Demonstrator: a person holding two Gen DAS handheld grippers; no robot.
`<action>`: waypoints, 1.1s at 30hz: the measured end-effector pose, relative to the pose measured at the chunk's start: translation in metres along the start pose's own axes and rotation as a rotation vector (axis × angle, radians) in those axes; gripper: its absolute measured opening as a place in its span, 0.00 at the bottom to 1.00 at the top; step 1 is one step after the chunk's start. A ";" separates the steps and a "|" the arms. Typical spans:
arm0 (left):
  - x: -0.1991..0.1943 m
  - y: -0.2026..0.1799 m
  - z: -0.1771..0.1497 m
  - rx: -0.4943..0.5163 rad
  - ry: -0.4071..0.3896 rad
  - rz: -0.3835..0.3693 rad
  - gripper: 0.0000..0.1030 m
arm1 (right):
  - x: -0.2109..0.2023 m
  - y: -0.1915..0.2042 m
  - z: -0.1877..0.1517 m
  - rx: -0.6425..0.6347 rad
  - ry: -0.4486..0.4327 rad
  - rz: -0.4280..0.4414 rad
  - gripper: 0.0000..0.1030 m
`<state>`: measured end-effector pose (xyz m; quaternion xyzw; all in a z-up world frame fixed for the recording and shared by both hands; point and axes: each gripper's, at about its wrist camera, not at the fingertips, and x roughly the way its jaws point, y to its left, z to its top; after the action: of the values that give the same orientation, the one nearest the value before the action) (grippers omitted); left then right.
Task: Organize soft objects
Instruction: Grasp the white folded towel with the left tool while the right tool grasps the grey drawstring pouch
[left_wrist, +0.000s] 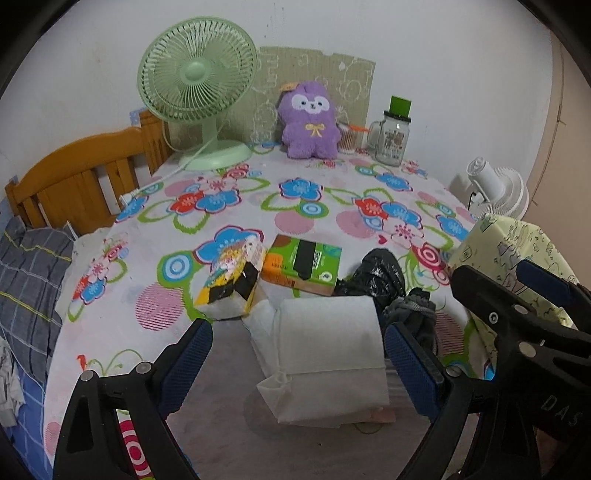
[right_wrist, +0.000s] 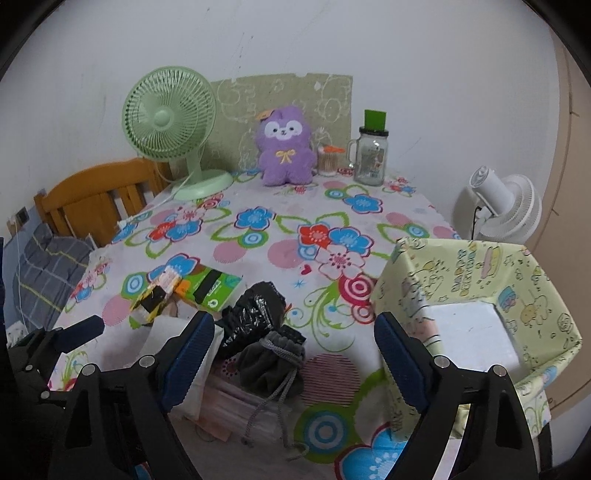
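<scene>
A white folded tissue pack (left_wrist: 328, 358) lies on the floral tablecloth between the fingers of my open left gripper (left_wrist: 295, 354). Behind it lie a yellow tissue pack (left_wrist: 231, 284), a green tissue box (left_wrist: 304, 264), a black plastic bag (left_wrist: 380, 275) and a grey drawstring pouch (left_wrist: 413, 314). My right gripper (right_wrist: 293, 354) is open and empty above the grey pouch (right_wrist: 273, 362), with the black bag (right_wrist: 255, 314) just beyond. A pale yellow patterned box (right_wrist: 476, 302), open at the top, stands to the right. A purple plush toy (right_wrist: 284, 146) sits at the table's far side.
A green desk fan (right_wrist: 168, 125), a glass jar with green lid (right_wrist: 371, 155) and a toothpick holder (right_wrist: 327, 160) stand along the wall. A white fan (right_wrist: 502, 206) stands off the table at right. A wooden bed frame (left_wrist: 81, 181) and grey bedding (left_wrist: 29, 280) lie left.
</scene>
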<state>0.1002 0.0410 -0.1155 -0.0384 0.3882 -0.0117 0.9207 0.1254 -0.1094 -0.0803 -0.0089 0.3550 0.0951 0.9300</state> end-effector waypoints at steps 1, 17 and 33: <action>0.002 0.001 0.000 -0.001 0.004 -0.003 0.92 | 0.003 0.001 -0.001 -0.001 0.006 0.002 0.87; 0.044 -0.006 -0.003 0.014 0.111 -0.017 0.92 | 0.054 0.006 -0.009 0.002 0.145 0.023 0.82; 0.062 -0.008 -0.009 0.035 0.157 0.007 0.70 | 0.087 0.007 -0.021 0.050 0.270 0.071 0.55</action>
<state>0.1373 0.0291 -0.1649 -0.0200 0.4592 -0.0181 0.8879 0.1741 -0.0898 -0.1536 0.0141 0.4791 0.1169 0.8698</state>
